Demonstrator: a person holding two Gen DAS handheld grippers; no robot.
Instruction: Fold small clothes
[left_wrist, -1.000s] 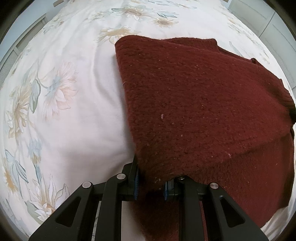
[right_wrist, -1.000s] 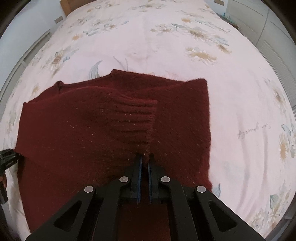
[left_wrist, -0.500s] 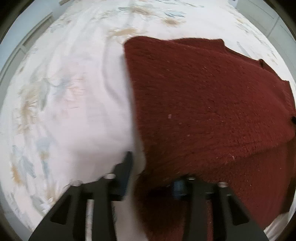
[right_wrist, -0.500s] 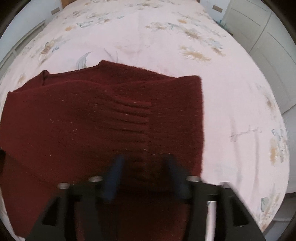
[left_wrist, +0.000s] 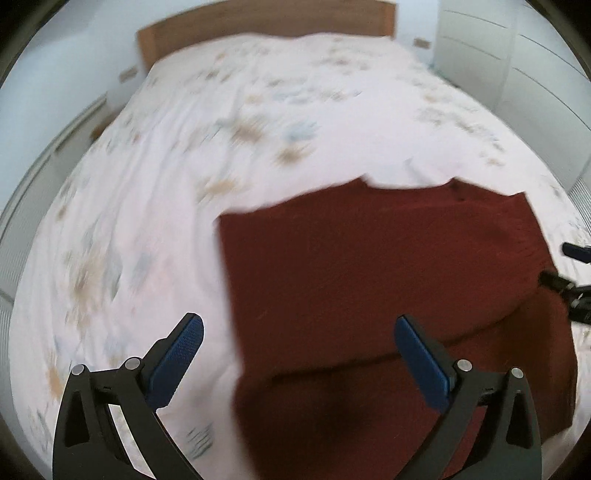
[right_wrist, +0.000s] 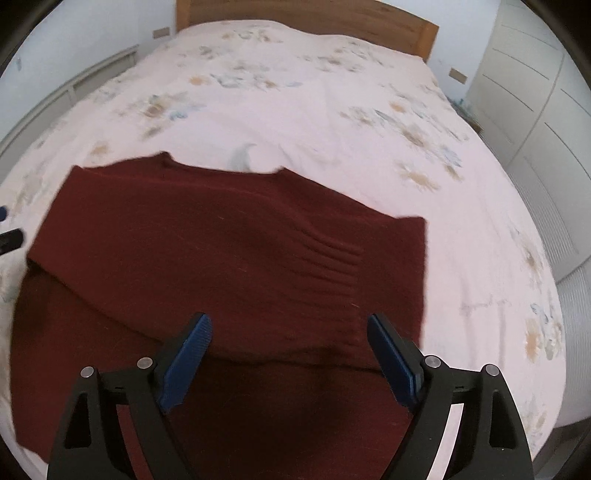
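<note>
A dark red knitted sweater (left_wrist: 388, 266) lies flat on the bed, its upper part folded down over the lower part; it also shows in the right wrist view (right_wrist: 207, 251), where a ribbed sleeve cuff (right_wrist: 332, 258) lies on top. My left gripper (left_wrist: 297, 330) is open and empty above the sweater's left edge. My right gripper (right_wrist: 288, 326) is open and empty above the sweater's near right part. Each gripper shows at the edge of the other's view.
The bed has a white flowered cover (left_wrist: 184, 184) and a wooden headboard (right_wrist: 332, 18) at the far end. White wardrobe doors (right_wrist: 535, 92) stand to the right. A white low cabinet (right_wrist: 74, 85) runs along the left wall.
Both grippers have opened, let go of the sweater and pulled up and back. The sweater now lies folded on the bed.
</note>
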